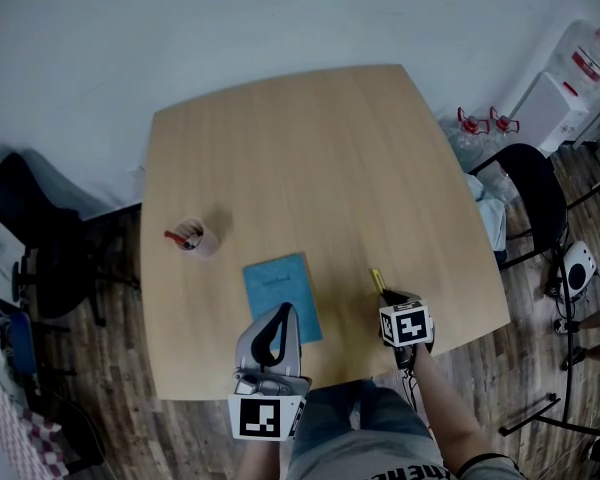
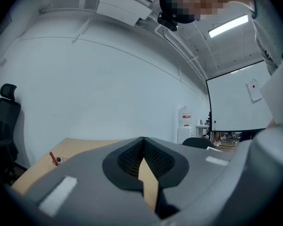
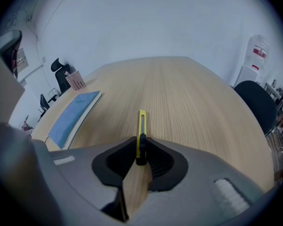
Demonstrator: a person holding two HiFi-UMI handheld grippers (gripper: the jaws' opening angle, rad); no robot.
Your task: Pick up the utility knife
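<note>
The utility knife is slim and yellow with a black slider. It lies on the wooden table near the front right edge. My right gripper points steeply down at its near end. In the right gripper view the knife stands on edge between the black pads, and the right gripper is shut on its slider end while the far end rests on the table. My left gripper hovers level over the front of a blue book. In its own view the left gripper is shut with nothing held.
A blue book lies left of the knife, and it shows again as the book in the right gripper view. A pen cup stands at the table's left. A black chair and a water dispenser stand to the right.
</note>
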